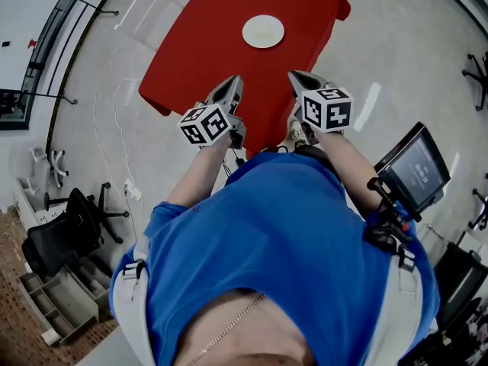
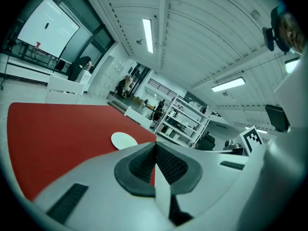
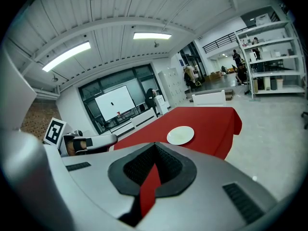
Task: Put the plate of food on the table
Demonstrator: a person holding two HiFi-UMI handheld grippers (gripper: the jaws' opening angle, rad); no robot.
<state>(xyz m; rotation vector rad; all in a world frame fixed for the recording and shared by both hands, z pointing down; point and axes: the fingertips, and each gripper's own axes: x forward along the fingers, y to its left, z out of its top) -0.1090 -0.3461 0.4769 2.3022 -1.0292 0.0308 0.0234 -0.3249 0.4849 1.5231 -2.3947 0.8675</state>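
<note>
- The plate [image 1: 263, 31] is white and round and sits at the top centre of the head view, on the table [image 1: 206, 59], which is covered in red cloth. No food can be made out on it.
- The left gripper [image 1: 235, 82] is at mid-frame, left of centre, over the near edge of the table and well apart from the plate. Its marker cube [image 1: 206, 124] is just below it in the frame.
- In the left gripper view the left gripper's [image 2: 156, 146] jaws are together at the tips with nothing between them. The plate [image 2: 124, 140] lies just left of the tips, with red table [image 2: 57, 134] across the left half.
- The right gripper [image 1: 296, 76] is right of centre in the head view, beside the left one and also apart from the plate.
- In the right gripper view the right gripper's [image 3: 155, 146] jaws are likewise closed on nothing. The plate [image 3: 180, 135] shows just above and right of the tips on the table [image 3: 211, 124].
- A person in a blue shirt [image 1: 282, 235] fills the lower half of the head view.
- A monitor [image 1: 415, 166] is at the right edge and a black chair [image 1: 65, 231] at the lower left.
</note>
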